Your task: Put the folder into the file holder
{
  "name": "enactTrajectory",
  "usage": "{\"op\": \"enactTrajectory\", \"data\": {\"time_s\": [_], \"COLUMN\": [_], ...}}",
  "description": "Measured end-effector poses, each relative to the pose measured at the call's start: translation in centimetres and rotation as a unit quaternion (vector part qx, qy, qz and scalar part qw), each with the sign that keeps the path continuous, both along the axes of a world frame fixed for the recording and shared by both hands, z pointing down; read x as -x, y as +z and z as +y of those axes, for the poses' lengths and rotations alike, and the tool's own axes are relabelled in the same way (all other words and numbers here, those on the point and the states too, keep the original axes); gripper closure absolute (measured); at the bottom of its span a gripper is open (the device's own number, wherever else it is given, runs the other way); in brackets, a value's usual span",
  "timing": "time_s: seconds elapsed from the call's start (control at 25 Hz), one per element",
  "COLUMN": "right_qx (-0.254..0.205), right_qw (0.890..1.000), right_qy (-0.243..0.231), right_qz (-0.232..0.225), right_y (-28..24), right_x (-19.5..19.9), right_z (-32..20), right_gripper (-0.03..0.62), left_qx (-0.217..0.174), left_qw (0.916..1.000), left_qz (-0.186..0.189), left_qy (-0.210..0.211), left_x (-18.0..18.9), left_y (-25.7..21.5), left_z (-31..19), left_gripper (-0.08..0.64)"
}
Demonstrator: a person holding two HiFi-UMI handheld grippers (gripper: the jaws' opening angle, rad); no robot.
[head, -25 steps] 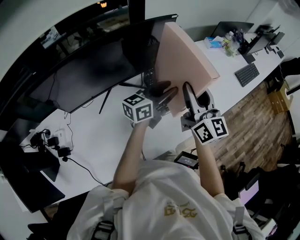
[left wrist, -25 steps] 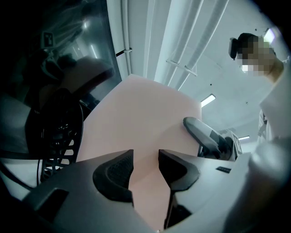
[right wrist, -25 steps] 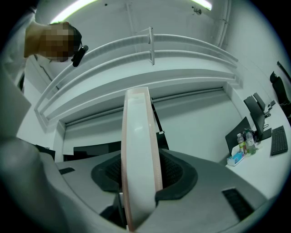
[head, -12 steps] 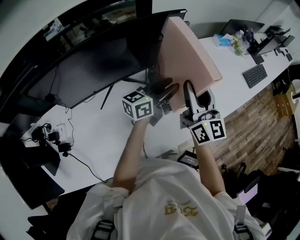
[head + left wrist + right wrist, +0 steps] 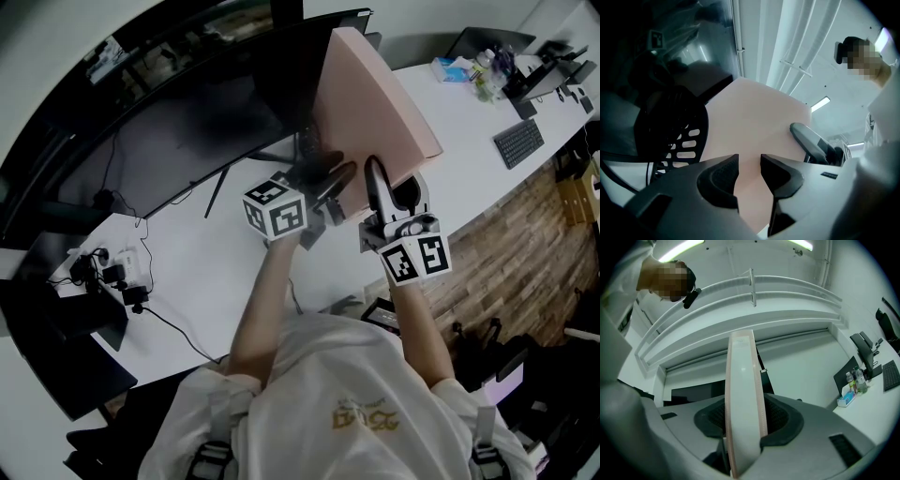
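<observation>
A large pink folder (image 5: 370,103) stands upright above the white desk (image 5: 216,281), in front of the monitor. My right gripper (image 5: 375,187) is shut on its near lower edge; in the right gripper view the folder's thin edge (image 5: 744,394) runs up between the pads. My left gripper (image 5: 336,180) sits just left of the folder, its jaws closing with a narrow gap. Only the folder's pink face (image 5: 754,126) shows beyond that gap (image 5: 750,161), nothing between the pads. The black mesh file holder (image 5: 670,136) is close on the left in the left gripper view.
A wide curved monitor (image 5: 187,122) spans the back of the desk. A keyboard (image 5: 518,142), a tissue box (image 5: 453,69) and bottles lie far right. A power strip with cables (image 5: 112,277) sits at left. The desk's front edge meets a brick-pattern floor (image 5: 506,253) at right.
The folder and both grippers have barely shifted in the head view. The right gripper keeps its hold on the folder's edge.
</observation>
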State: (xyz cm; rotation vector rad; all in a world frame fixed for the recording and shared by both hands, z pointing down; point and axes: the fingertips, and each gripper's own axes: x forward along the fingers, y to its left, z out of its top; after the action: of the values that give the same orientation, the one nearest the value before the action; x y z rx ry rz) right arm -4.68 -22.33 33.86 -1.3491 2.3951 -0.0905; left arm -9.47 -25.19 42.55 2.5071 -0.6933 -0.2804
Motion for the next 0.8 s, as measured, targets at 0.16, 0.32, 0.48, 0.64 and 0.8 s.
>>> {"op": "enactTrajectory", "data": {"time_s": [0.16,0.32,0.48,0.64,0.8], "right_qx": [-0.001,-0.003,-0.004,0.000,0.000], "right_qw": [1.000,1.000,1.000,1.000,1.000], "right_qy": [0.000,-0.002,-0.005,-0.007,-0.010], "right_qz": [-0.004,-0.003,-0.005,-0.003,-0.003], "right_y": [0.23,0.35,0.45,0.74,0.90], "right_x": [0.15,0.30,0.41,0.55,0.72], "right_z": [-0.40,-0.62,-0.85,-0.94,-1.07], "right_gripper": [0.408,0.408,0.408,0.408,0.408], "left_qx": [0.002,0.005,0.006,0.010,0.013], "left_qw": [1.0000,0.9999,0.9999,0.9999,0.9998], "left_qz": [0.003,0.008,0.010,0.006,0.008], "left_qy": [-0.003,-0.005,-0.009,-0.011,-0.012], "left_x": [0.20,0.39,0.53,0.61,0.80], "left_y": [0.18,0.30,0.39,0.66,0.88], "left_z": [-0.37,-0.57,-0.84,-0.81,-0.84], "left_gripper": [0.416,0.416,0.417,0.420,0.422]}}
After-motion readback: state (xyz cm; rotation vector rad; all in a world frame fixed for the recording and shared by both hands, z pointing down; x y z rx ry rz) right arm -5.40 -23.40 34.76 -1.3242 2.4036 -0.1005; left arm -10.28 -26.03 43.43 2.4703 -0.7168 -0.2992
